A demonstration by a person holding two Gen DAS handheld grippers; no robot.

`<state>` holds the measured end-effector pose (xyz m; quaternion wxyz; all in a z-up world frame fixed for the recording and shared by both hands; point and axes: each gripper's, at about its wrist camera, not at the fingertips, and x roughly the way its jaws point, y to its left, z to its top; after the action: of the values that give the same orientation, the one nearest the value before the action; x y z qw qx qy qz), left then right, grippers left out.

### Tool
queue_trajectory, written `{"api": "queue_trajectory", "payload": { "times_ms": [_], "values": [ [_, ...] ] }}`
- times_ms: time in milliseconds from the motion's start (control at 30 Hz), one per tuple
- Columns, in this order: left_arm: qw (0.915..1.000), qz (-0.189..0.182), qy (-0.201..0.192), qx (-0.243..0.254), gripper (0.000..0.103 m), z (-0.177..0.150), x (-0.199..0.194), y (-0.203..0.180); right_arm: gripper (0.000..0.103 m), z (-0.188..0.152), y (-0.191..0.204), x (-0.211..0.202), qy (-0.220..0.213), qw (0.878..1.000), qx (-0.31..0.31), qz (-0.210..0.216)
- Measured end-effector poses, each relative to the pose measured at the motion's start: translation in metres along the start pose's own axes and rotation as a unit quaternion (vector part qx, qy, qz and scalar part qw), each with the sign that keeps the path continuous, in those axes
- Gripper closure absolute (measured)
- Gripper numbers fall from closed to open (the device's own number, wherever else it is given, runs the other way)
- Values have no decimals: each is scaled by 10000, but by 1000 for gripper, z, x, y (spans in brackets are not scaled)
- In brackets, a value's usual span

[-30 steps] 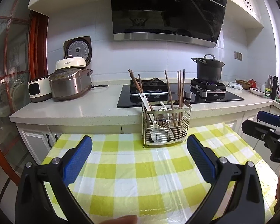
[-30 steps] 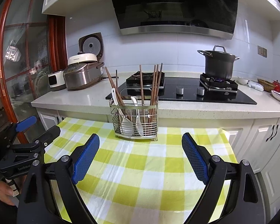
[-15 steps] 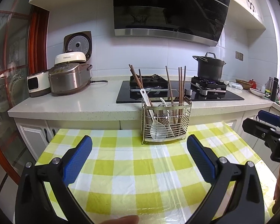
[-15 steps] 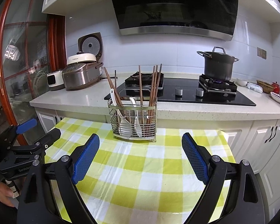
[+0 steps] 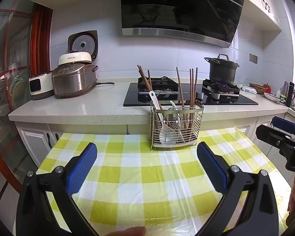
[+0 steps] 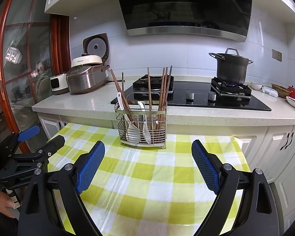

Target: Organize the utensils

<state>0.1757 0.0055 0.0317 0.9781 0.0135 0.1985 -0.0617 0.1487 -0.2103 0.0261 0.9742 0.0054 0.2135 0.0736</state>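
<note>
Stillness marked this moment: compared with the views from a second before, we saw nothing on the table shifted and neither hand moved. We judged that the sorting had not yet begun, or was paused between steps.

We held the left gripper (image 5: pixel 147 162), a black two-finger claw with blue ribbed pads, low over the yellow-and-white checked tablecloth (image 5: pixel 139 179), tilted gently downward. Its fingers were spread wide and released, with nothing between them.

We held the right gripper (image 6: pixel 148 161), the same black claw with blue pads, in a matching pose, also tilted slightly downward. Its fingers were released too, wide apart and empty.

In the left wrist view, the rectangular silver wire utensil basket (image 5: pixel 176 126) stood at about one o'clock from the left claw, at the table's far edge, against the white stone kitchen counter (image 5: pixel 84 106). In the right wrist view the basket sat at about eleven o'clock. Both claws were well apart from it.

Inside the basket, long brown wooden chopsticks (image 5: pixel 192 90) stood mostly upright, some leaning left. White ceramic soup spoons (image 5: pixel 167 133) rested bowl-down among them, so the two kinds looked mixed together.

We judged that separating spoons from chopsticks into compartments remained to be done. We could not tell how the basket was divided.
</note>
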Motion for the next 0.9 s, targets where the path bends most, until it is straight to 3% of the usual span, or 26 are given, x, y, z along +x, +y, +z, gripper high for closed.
{"api": "queue_trajectory", "payload": {
  "times_ms": [533,900],
  "values": [
    [9996,225,-39,-149,5,1,-1,6,18,-2,1,0,17,10000,11,-18],
    [9998,44,8,-211,5,2,-4,6,18,-3,-1,-1,19,10000,-4,-14]
  ]
}}
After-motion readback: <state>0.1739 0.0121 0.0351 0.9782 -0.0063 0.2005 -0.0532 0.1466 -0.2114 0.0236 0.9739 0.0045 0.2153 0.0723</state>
